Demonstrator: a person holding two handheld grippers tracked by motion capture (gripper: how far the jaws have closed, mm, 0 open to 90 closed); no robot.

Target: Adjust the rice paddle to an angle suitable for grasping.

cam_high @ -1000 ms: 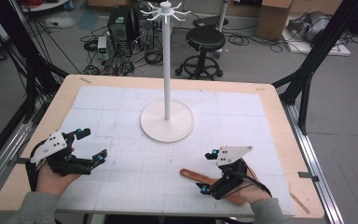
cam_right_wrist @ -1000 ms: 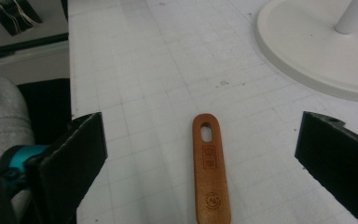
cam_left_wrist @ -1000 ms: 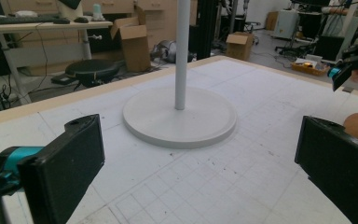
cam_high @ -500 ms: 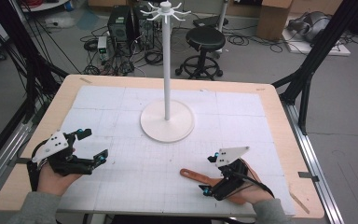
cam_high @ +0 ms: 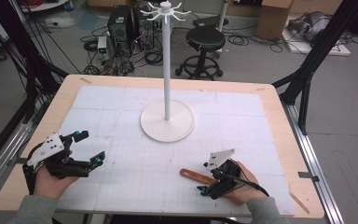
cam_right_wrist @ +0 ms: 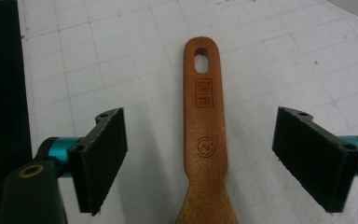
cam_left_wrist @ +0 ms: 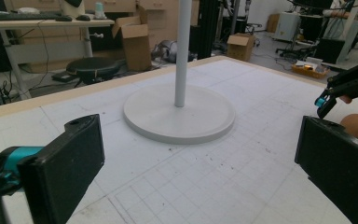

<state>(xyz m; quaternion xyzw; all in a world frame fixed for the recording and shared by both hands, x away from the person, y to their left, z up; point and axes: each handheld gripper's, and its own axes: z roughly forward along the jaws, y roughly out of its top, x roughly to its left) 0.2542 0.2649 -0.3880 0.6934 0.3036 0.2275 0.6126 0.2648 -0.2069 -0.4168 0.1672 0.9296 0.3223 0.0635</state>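
A wooden spatula (cam_high: 193,175) lies flat near the table's front edge; its handle, with a hang hole, points left. My right gripper (cam_high: 205,178) is open, with a jaw on either side of the handle. In the right gripper view the handle (cam_right_wrist: 204,126) runs up the middle between the two black pads (cam_right_wrist: 100,158), touching neither. A white stand (cam_high: 167,122) with a round base and a tall pole topped by hooks stands at the table's centre. At the front left my left gripper (cam_high: 89,147) is open and holds nothing. It faces the stand base (cam_left_wrist: 179,114).
A white gridded mat (cam_high: 242,130) covers the wooden table (cam_high: 279,107). Beyond the table are a black stool (cam_high: 206,39), computer cases and cables on the floor. The left gripper view shows the right gripper (cam_left_wrist: 345,86) at its right edge.
My right gripper has shifted slightly left along the spatula handle. The spatula, the stand and my left gripper have barely moved.
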